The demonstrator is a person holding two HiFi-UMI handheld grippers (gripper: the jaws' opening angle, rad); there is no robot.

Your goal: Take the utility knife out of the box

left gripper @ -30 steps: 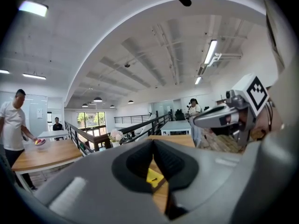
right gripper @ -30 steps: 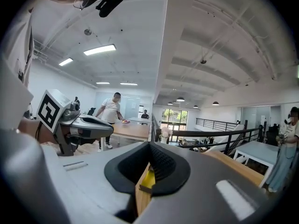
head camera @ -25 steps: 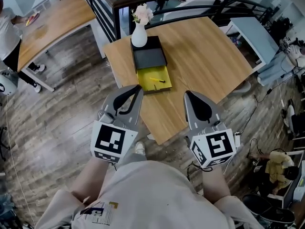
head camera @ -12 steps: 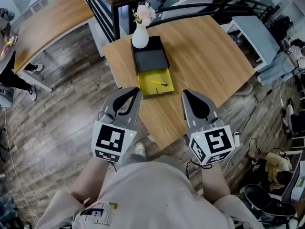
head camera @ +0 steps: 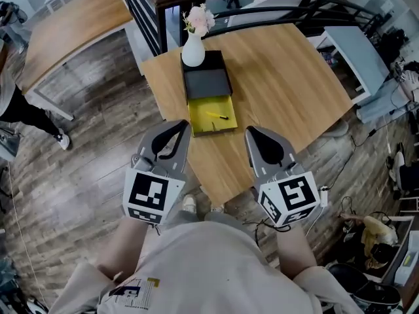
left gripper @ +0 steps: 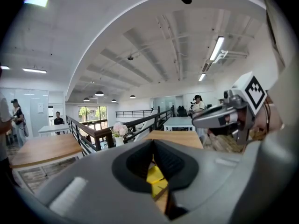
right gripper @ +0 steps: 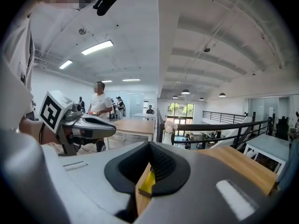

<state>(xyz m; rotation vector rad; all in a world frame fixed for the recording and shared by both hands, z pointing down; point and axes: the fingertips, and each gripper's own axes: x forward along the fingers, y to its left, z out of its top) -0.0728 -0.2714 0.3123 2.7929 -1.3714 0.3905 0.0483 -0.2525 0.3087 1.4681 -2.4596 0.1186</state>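
Note:
A black box [head camera: 207, 82] lies on the wooden table [head camera: 288, 77] with its yellow drawer [head camera: 194, 118] pulled open toward me. The utility knife [head camera: 216, 116], yellow with a dark end, lies inside the drawer. My left gripper [head camera: 186, 124] hangs shut and empty just off the table's near left edge, below-left of the drawer. My right gripper [head camera: 249, 131] is shut and empty over the table's near corner, right of the drawer. The left gripper [left gripper: 153, 142] view and the right gripper [right gripper: 149, 143] view both show a sliver of yellow drawer through the jaws.
A white vase [head camera: 192, 50] with pink flowers stands on the box's far end. A black railing [head camera: 150, 12] runs behind the table. Another wooden table [head camera: 72, 31] is at the upper left, a pale table [head camera: 353, 44] at the right. A person [head camera: 19, 103] stands at the left edge.
Both grippers have drifted slightly, the right one edging leftward, and both stay shut. The person at the left edge has moved lower along that edge.

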